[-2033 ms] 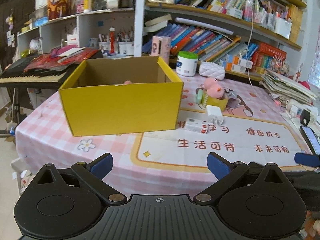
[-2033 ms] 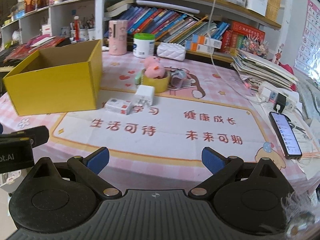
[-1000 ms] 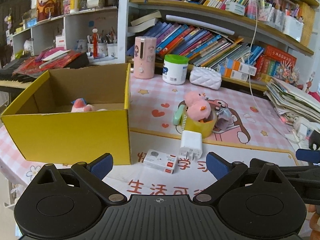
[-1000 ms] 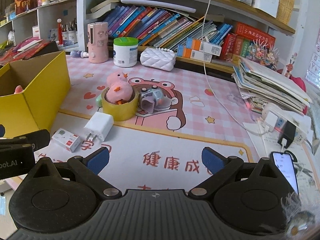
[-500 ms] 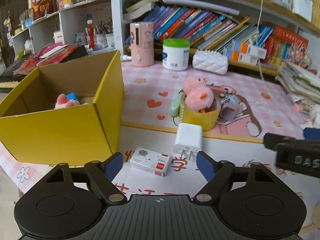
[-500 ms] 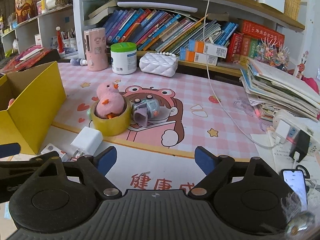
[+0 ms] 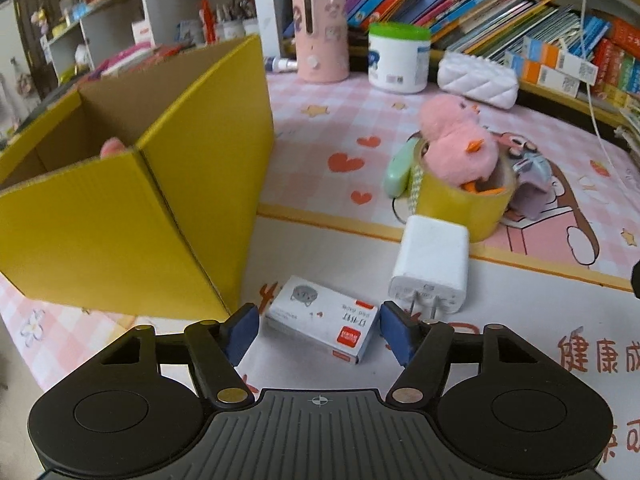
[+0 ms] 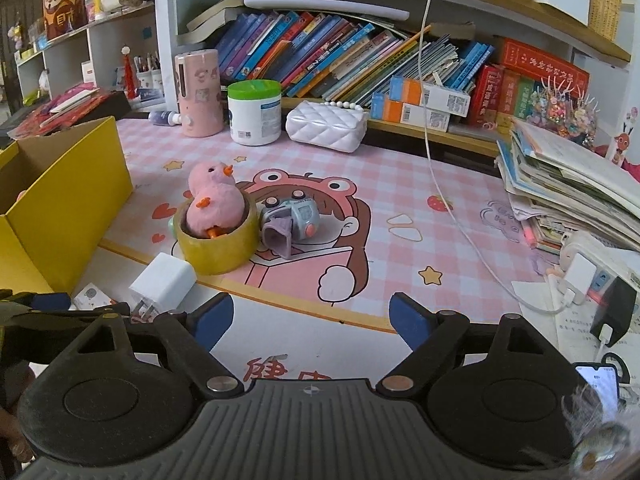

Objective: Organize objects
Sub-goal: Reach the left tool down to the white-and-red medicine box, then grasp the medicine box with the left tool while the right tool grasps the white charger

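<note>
A small white box with a red label (image 7: 320,316) lies on the mat between the blue pads of my left gripper (image 7: 318,334). The jaws are closing, and a thin gap still shows on each side of the box. Just right of it is a white charger (image 7: 432,264), prongs toward me. Behind that, a pink plush chick (image 8: 212,196) sits in a yellow tape roll (image 8: 218,252), with a toy camera (image 8: 296,216) beside it. The open yellow cardboard box (image 7: 120,220) stands to the left. My right gripper (image 8: 310,320) hovers open over the mat with nothing between its fingers.
At the back stand a pink cylinder (image 8: 198,92), a green-lidded white jar (image 8: 254,112) and a white quilted purse (image 8: 326,124), under crowded bookshelves. To the right are a paper stack (image 8: 568,188), a white cable (image 8: 448,200), a power strip (image 8: 584,264) and a phone (image 8: 596,384).
Both grippers moved forward over the table. The left one dropped toward the small white box and its jaws narrowed around it. The right jaws narrowed a little.
</note>
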`<state>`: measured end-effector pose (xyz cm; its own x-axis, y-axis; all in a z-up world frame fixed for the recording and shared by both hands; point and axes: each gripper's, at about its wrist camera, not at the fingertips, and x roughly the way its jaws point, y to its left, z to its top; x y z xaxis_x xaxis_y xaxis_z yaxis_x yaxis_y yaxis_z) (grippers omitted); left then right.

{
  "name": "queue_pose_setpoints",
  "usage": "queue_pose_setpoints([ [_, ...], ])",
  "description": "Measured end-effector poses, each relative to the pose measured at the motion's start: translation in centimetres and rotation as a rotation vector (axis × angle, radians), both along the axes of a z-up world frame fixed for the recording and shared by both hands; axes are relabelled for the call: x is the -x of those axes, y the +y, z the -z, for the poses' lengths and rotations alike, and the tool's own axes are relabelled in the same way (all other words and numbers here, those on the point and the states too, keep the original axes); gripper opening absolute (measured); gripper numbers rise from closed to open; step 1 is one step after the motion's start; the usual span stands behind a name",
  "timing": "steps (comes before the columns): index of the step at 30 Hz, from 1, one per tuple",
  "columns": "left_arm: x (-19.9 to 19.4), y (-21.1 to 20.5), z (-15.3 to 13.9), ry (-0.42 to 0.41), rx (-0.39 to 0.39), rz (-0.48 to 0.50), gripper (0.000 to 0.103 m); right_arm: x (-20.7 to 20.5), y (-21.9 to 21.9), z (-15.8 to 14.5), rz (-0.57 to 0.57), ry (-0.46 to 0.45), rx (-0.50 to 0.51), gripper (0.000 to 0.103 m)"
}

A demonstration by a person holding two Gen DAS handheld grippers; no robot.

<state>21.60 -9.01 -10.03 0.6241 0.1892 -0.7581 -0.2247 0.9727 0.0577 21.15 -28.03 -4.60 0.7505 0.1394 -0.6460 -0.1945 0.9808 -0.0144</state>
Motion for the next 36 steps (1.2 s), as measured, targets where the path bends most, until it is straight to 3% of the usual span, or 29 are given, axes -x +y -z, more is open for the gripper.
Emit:
queue_pose_setpoints([
  [4, 0.2, 0.2, 0.0, -0.013, 0.033, 0.002, 0.060, -0.3, 0.0, 0.2, -0.009, 0.008, 0.000, 0.085],
  [14, 3.4, 1.8, -2.0, -0.041, 0.084, -0.002, 0.059, -1.0, 2.1, 0.8, -0.052, 0.041, -0.044, 0.086],
  [22, 7.5, 5.1, -4.0, -0.098, 0.077, -0.103, 0.059, -2.7, 7.3, 2.9, -0.179, 0.113, -0.055, 0.088],
  [29, 10.4, 7.6, -5.6, -0.148, 0.052, -0.197, 0.059, -4.8, 11.4, 5.0, -0.216, 0.202, -0.055, 0.091],
  [34, 11.7, 8.9, -6.2, -0.168, 0.035, -0.240, 0.059, -5.4, 13.0, 5.8, -0.203, 0.205, -0.009, 0.085],
  [36, 12.0, 9.2, -6.3, -0.172, 0.035, -0.252, 0.059, -5.3, 13.4, 5.9, -0.202, 0.179, 0.026, 0.071],
])
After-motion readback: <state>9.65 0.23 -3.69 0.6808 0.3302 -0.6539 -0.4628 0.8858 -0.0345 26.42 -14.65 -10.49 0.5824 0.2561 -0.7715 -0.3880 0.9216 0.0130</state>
